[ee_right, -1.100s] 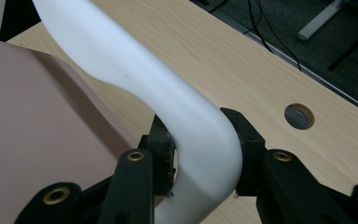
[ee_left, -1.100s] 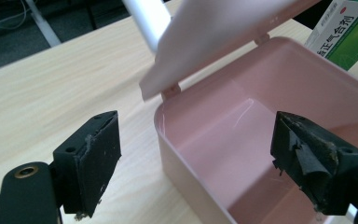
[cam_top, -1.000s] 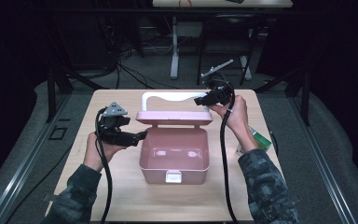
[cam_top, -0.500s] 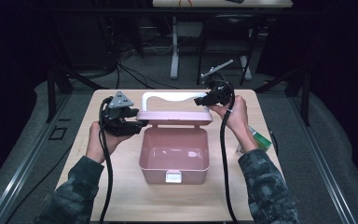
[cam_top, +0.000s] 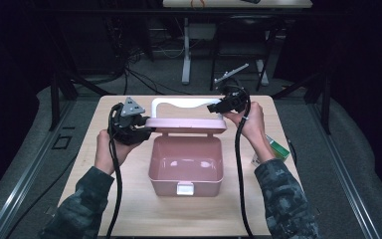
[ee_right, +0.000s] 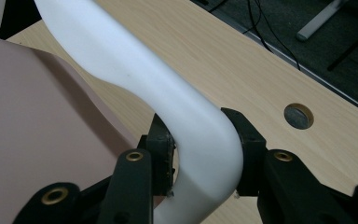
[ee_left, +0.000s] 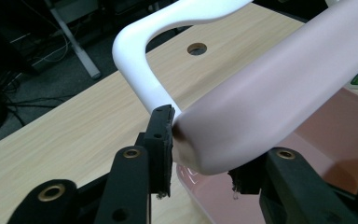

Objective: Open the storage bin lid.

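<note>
The pink lid (cam_top: 185, 125) is up, standing open over the far edge of the pink box (cam_top: 186, 164), which sits in the middle of the wooden table (cam_top: 134, 209). Its white handle (cam_top: 184, 103) arches along the lid's far side. The box interior shows bare pink, with a white latch (cam_top: 184, 187) on its near wall.

On the left end of the lid, the left gripper (cam_top: 142, 130) has just been closing its jaws, and the lid's rounded corner (ee_left: 242, 121) sits between them now: in the left gripper view one black pad (ee_left: 162, 135) presses against the pink edge right where the white handle (ee_left: 144, 65) meets it, the other jaw tucked under the lid. So that claw is clamped on the lid.

Over at the right end, the right gripper (cam_top: 220, 107) grips the handle itself. The right gripper view shows the white bend (ee_right: 200, 140) pinched squarely between both black pads, with the pink lid (ee_right: 37, 135) just left of it.

Both hands come in from the near side, sleeves in a dark patterned fabric, black cables trailing back along the forearms. A green-and-white packet (cam_top: 274, 149) lies on the table just right of the right forearm, well clear of the box. Two round holes (ee_right: 298, 116) mark the tabletop near its far edge.
</note>
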{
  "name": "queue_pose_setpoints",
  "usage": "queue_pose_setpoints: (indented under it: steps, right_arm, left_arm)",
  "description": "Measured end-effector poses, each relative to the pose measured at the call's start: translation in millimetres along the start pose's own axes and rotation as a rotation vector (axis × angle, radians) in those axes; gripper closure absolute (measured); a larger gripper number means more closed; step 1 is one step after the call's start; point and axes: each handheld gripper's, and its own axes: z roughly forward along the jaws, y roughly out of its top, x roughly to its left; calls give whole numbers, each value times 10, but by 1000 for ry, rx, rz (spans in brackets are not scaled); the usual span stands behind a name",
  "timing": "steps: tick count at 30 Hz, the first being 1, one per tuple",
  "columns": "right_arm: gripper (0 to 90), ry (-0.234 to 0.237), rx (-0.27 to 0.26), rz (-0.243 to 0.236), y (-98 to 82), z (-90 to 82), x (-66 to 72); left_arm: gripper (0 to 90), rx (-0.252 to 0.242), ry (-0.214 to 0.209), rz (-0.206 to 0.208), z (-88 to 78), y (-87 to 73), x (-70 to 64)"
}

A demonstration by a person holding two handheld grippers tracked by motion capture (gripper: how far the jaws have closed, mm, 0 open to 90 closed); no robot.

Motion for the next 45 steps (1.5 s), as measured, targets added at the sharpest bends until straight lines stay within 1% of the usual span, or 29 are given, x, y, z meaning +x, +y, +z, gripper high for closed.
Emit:
queue_pose_setpoints:
  steps: [4, 8, 10, 13, 15, 16, 18, 20, 22, 23, 24, 26, 30, 32, 33, 34, 35, 36, 37, 38, 42, 43, 44, 45]
  right_arm:
    - [638, 2, 0, 0, 3, -4, 6]
    - [606, 4, -1, -1, 4, -17, 18]
    - [558, 3, -8, -4, 5, -23, 23]
    - [521, 6, -18, 2, 5, -59, 11]
    - [505, 1, -19, 5, 4, -69, 8]
    - [458, -6, -24, 12, -2, -94, -6]
    - [437, -7, -43, 16, -14, -138, -31]
    - [396, -23, -52, 25, -24, -189, -50]
    - [377, -37, -51, 34, -36, -248, -63]
    - [377, -37, -51, 34, -36, -248, -63]
    - [355, -50, -53, 32, -58, -316, -73]
    - [343, -69, -54, 27, -89, -386, -80]
    - [328, -105, -46, 32, -184, -514, -105]
    - [312, -121, -35, 40, -239, -567, -121]
    - [312, -121, -35, 40, -239, -567, -121]
    - [303, -128, -30, 47, -300, -614, -135]
    - [303, -128, -30, 47, -300, -614, -135]
    - [284, -142, -21, 43, -363, -649, -140]
    - [281, -144, -15, 50, -397, -663, -136]
    - [267, -155, -9, 49, -433, -678, -137]
    - [213, -155, 10, 68, -592, -709, -145]
    - [213, -155, 10, 68, -592, -709, -145]
    - [200, -151, 23, 72, -678, -709, -136]
    - [200, -151, 23, 72, -678, -709, -136]
  left_arm:
    - [694, 7, 17, -1, -8, -2, -2]
    - [713, 13, 33, -1, -5, -2, -13]
    - [725, 14, 42, 3, -2, -2, -19]
    - [736, 16, 52, 7, -2, -2, -28]
    - [742, 17, 59, 11, 1, 1, -34]
    - [742, 19, 62, 15, 1, 3, -36]
    - [746, 20, 70, 21, 5, 7, -39]
    - [750, 22, 73, 22, 7, 11, -40]
    - [751, 25, 72, 22, 7, 16, -41]
    - [751, 25, 72, 22, 7, 16, -41]
    - [751, 28, 71, 25, 7, 21, -36]
    - [752, 28, 70, 22, 9, 24, -33]
    - [754, 36, 71, 25, 11, 38, -29]
    - [754, 38, 69, 25, 12, 41, -23]
    - [754, 38, 69, 25, 12, 41, -23]
    - [754, 35, 68, 23, 17, 43, -17]
    - [755, 35, 68, 23, 17, 43, -17]
    - [755, 38, 66, 21, 17, 49, -13]
    - [755, 41, 66, 22, 17, 52, -13]
    - [755, 42, 66, 22, 17, 54, -13]
    - [757, 51, 66, 25, 21, 71, -4]
    - [757, 51, 66, 25, 21, 71, -4]
    - [757, 54, 64, 19, 27, 81, 1]
    - [758, 54, 64, 19, 27, 81, 1]
